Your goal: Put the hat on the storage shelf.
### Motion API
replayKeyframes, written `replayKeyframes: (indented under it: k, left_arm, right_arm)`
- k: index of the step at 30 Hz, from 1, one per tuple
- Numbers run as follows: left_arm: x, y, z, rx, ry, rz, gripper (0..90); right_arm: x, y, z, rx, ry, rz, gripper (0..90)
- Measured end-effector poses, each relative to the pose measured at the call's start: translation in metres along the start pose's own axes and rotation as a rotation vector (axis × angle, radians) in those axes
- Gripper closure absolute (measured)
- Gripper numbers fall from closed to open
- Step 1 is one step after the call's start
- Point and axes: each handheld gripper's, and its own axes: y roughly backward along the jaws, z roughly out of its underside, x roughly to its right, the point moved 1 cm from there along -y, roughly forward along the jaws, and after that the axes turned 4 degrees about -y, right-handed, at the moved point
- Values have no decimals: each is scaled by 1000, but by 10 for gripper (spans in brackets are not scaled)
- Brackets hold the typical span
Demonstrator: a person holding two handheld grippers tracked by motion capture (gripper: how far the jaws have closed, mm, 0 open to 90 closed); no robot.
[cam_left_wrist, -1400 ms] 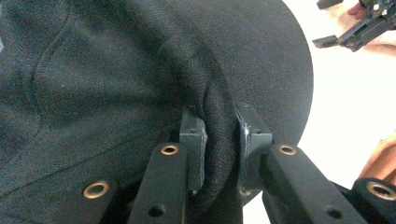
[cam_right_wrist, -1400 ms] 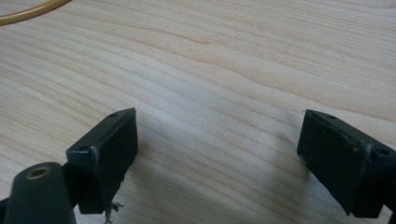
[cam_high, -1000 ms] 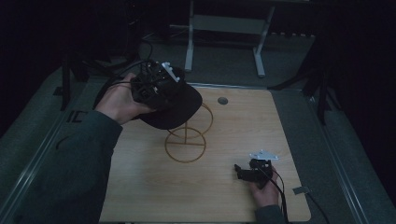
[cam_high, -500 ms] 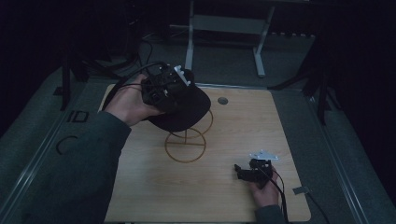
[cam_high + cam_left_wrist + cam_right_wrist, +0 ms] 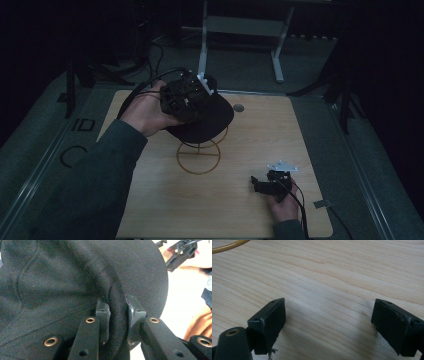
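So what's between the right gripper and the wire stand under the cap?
Bare wooden table in the high view, from right gripper to wire stand.

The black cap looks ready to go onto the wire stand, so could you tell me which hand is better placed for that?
Left. Its tongs pinch the black cap above the wire stand; the right tongs rest open, apart.
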Motion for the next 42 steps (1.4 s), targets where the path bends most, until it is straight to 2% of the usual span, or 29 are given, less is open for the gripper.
replayKeyframes:
  k: [12, 17, 32, 37, 42]
  left_arm:
    - [12, -14, -15, -23, -54, 22, 742]
    - [16, -19, -19, -35, -63, 27, 742]
    - [22, -36, -22, -69, -91, 18, 733]
    - [22, -47, -26, -99, -102, 15, 709]
    - [22, -55, -28, -109, -114, 4, 689]
  right_arm:
    - [0, 0, 0, 0, 0, 0, 123]
    - [0, 0, 0, -1, 1, -1, 123]
    - [0, 0, 0, 1, 1, 0, 123]
    - [0, 0, 0, -1, 2, -1, 123]
    - [0, 0, 0, 0, 1, -1, 123]
